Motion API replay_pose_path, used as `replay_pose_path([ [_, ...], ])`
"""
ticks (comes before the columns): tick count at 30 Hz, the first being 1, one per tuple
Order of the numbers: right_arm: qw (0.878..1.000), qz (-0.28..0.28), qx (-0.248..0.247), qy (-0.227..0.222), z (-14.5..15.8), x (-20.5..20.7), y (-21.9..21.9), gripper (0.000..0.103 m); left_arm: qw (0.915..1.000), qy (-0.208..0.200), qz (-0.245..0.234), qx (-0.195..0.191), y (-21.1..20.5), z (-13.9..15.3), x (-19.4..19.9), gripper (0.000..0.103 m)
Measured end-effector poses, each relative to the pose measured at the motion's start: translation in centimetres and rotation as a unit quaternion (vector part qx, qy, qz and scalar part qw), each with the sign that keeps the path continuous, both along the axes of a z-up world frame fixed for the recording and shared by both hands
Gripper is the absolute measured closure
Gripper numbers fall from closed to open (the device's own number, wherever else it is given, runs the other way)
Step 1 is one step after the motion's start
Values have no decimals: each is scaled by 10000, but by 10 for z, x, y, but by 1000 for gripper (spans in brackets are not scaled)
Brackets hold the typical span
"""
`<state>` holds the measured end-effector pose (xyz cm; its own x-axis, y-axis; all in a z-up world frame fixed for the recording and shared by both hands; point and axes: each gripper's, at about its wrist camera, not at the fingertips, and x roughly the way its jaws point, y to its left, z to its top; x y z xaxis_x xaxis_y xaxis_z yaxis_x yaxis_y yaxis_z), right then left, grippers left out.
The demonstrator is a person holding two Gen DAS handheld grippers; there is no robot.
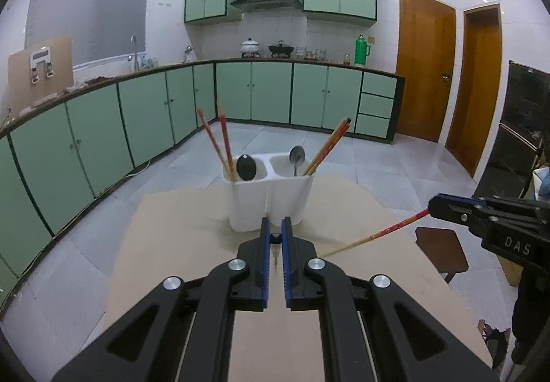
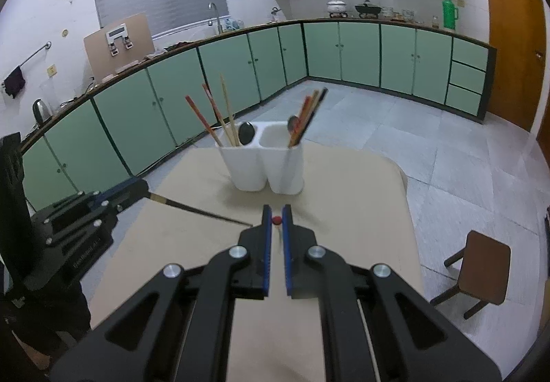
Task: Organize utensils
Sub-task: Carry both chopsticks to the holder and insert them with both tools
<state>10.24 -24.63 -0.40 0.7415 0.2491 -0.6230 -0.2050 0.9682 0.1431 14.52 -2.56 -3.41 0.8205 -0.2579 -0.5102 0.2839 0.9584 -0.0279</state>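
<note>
Each of your grippers is clamped on one chopstick. The left gripper [image 1: 276, 237] has its jaws pinched narrow on a dark chopstick [image 2: 202, 211], which in the right view sticks out sideways and slopes down toward the surface [image 2: 361, 210]. The right gripper [image 2: 277, 219] has its jaws just as narrow on a red chopstick [image 1: 378, 235], and the left view shows it slanting down and away from that gripper in the same way. Both sticks are held near one end and are clear of the surface.

The holder [image 1: 271, 199] stands ahead of both grippers, near the far edge of the surface. Its left cup has several chopsticks and a black spoon [image 1: 246, 167]. Its right cup has a metal spoon [image 1: 296, 155] and more chopsticks.

My read is that you are carrying these two to the holder. To do it well:

- Bring one gripper in at a time, because the two long sticks could cross over the holder.
- Turn the wrist so the free tip points down before you reach the rim.
- Aim for the open gap in a cup, away from the leaning sticks and spoons, so you don't knock them or tip the holder.
- Get the tip well inside the cup, then let go.

Which cup each stick belongs in I can't tell.
</note>
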Motion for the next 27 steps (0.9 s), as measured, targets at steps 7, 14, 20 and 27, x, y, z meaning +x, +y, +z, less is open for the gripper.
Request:
replay_pose_path([
  [7,9995,285,-86,-58,25,9,7,98,9998,-48,-192,-77,-2,15,1,97],
  [14,9984,518,-104,-184,52,13,15,98,9993,-168,-313,-121,1,31,-2,97],
  [20,9970,656,-51,-396,82,23,21,98,9984,-367,-365,-242,6,54,-1,97],
  [27,9948,633,-89,-798,121,53,26,98,9955,-844,-326,-287,10,92,19,97],
])
